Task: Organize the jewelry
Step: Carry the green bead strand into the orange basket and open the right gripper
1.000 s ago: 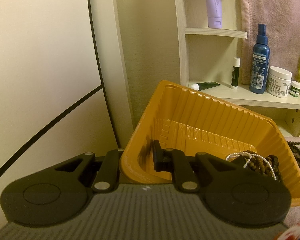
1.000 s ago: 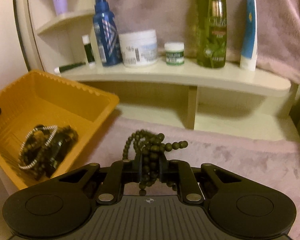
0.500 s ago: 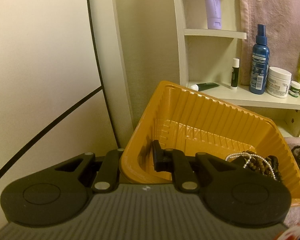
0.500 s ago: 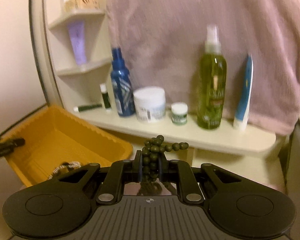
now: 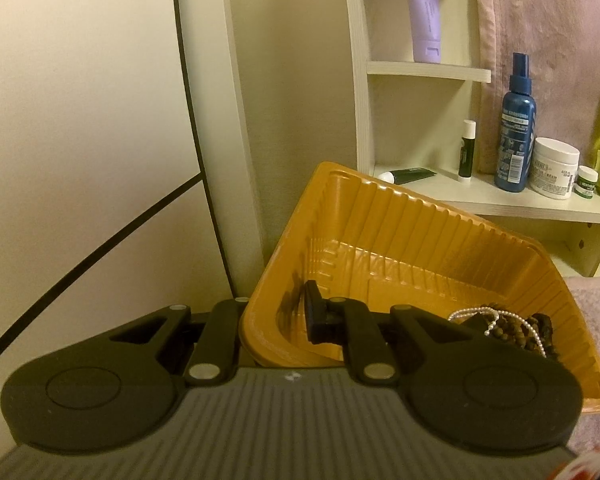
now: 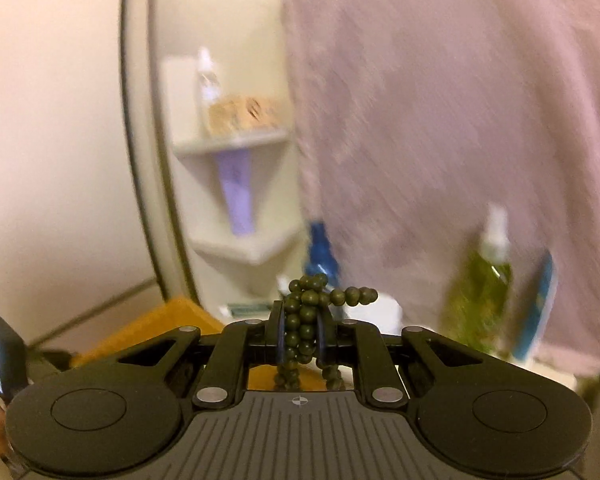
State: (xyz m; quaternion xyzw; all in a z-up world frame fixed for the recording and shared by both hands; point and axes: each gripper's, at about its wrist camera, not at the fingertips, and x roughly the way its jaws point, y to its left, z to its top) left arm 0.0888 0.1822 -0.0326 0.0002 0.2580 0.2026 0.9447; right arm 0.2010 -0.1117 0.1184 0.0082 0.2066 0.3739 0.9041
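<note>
Left wrist view first: my left gripper (image 5: 276, 316) is clamped on the near left wall of the orange ribbed plastic tray (image 5: 432, 240), one finger inside the tray and the other outside, so the wall is pinched between them. I see the tray tilted, its far corner raised toward the cream shelf unit (image 5: 500, 200). Down in the tray's low right corner lies a heap of jewelry: a white pearl strand (image 5: 496, 318) draped over dark brown bead bracelets (image 5: 520, 330). On the shelf behind stand a blue spray bottle (image 5: 516, 136), a white cream jar (image 5: 554, 168), a small green-labelled pot (image 5: 587, 182), a lip balm stick (image 5: 466, 150) and a dark tube lying flat (image 5: 412, 175); a lilac tube (image 5: 426, 8) stands on the shelf above.

From the right wrist view, blurred, my right gripper (image 6: 300, 330) has its fingers narrowed tight on an olive-green bead strand (image 6: 306, 308), with loops bunched above the fingers and more dangling beneath them. Below and left of it I make out a corner of the orange tray (image 6: 172, 320). A pink towel (image 6: 460, 120) hangs behind, with a green spray bottle (image 6: 480, 292) in front of it.
</note>
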